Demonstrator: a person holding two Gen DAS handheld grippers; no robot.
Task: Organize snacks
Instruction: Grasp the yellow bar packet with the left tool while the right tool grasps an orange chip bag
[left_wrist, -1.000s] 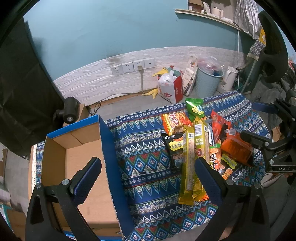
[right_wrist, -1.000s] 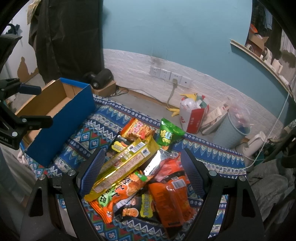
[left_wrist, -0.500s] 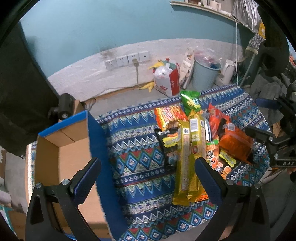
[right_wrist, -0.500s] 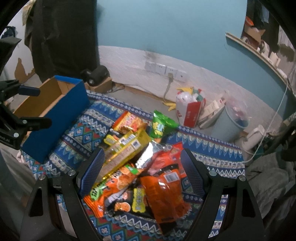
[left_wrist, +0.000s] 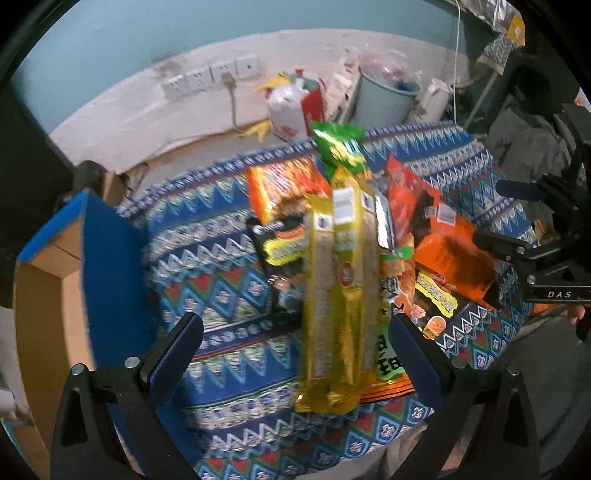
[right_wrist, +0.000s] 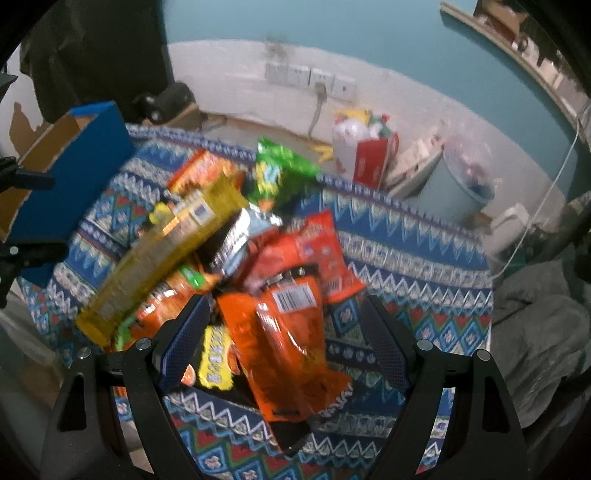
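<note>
Patterned blue cloth covers the work surface, in front of a teal wall with a white brick band and a row of sockets.

Item: snack pile, heaped on the cloth right of centre. Uppermost is a long yellow pack lying lengthwise over the heap; a green bag sits at the far end, an orange-red noodle pack at far left, a black pack with a yellow label under the yellow pack's left edge, and an orange bag on the right side of the heap. All packs touch or overlap.

Item: cardboard box with blue outer walls, open-topped, standing on the cloth left of the pile and apart from it.

Item: left gripper, tongs wide apart, nothing between them, hovering at the near end of the yellow pack. Compared with a second ago the pile looms larger and more central in its view, and the box has slid toward the left edge.

Item: right gripper, tongs wide apart, straddling the orange bag; contact cannot be told through the blur. A second ago that bag sat lower and smaller in its view.

Surroundings: red-and-white bag, pale blue bin and white kettle on the floor by the wall.
</note>
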